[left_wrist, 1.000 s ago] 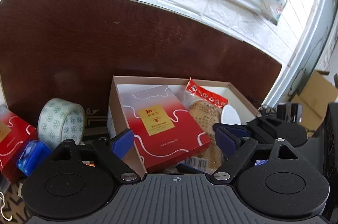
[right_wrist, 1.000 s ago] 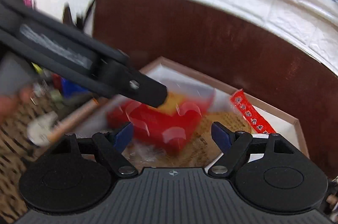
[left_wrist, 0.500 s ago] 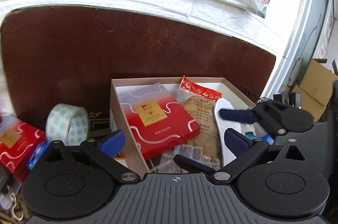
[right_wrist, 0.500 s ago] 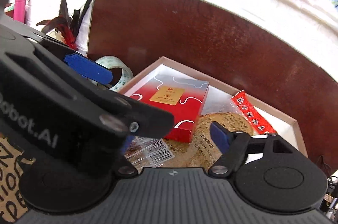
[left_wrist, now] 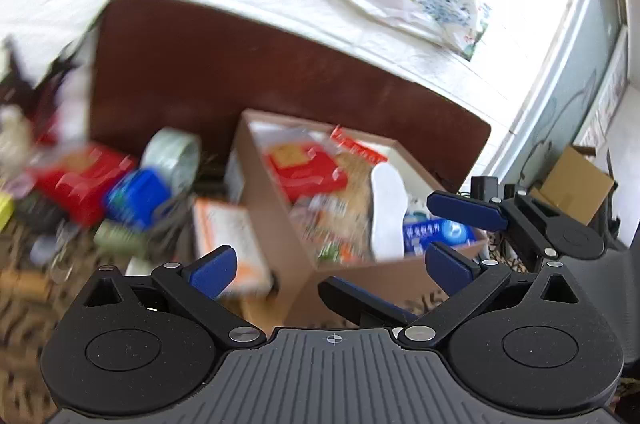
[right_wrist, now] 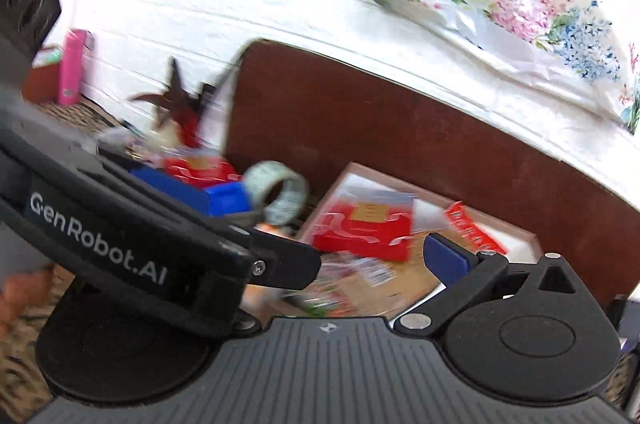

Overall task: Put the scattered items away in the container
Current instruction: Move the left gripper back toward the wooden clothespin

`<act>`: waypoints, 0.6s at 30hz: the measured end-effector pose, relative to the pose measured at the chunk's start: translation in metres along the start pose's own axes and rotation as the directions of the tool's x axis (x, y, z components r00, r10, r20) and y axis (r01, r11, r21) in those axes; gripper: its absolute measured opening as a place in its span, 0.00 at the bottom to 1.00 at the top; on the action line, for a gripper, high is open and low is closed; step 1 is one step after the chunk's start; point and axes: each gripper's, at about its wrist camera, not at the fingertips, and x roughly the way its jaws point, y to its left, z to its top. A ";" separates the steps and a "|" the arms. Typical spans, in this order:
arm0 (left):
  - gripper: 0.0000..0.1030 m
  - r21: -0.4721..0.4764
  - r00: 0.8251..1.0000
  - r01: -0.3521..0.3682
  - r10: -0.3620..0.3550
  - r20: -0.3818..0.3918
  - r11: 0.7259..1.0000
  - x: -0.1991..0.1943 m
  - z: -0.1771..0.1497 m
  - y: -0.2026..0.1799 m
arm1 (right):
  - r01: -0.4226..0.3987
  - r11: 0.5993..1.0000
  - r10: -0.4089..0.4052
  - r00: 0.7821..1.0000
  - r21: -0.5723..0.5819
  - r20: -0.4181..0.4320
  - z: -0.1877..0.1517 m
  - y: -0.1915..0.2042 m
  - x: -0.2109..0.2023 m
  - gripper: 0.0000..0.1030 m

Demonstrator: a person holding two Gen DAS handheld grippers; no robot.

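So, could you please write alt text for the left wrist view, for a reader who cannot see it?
The open left gripper, holding nothing, points at an open cardboard box that holds a red packet and snack wrappers. Left of the box lie a tape roll, a blue item and another red packet; the right gripper, also open, reaches in from the right.

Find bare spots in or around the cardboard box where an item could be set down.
Bare white floor shows inside the cardboard box along its far wall, behind the red box, and in the right corner past the snack packet. Left of the box is crowded: tape roll, blue pack, orange box.
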 end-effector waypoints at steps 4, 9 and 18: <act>1.00 -0.065 0.999 -0.024 0.022 -0.031 0.998 -0.033 -0.033 0.022 | -0.067 0.998 0.067 0.998 -0.004 0.015 -0.011 0.043 -0.013 0.99; 1.00 -0.120 0.995 -0.089 0.084 -0.053 0.989 -0.069 -0.069 0.058 | -0.166 0.986 0.166 0.986 -0.001 -0.007 -0.027 0.097 -0.011 1.00; 1.00 -0.214 0.974 -0.227 0.216 -0.073 0.950 -0.112 -0.097 0.137 | -0.295 0.955 0.295 0.952 0.019 -0.086 -0.032 0.175 0.023 0.99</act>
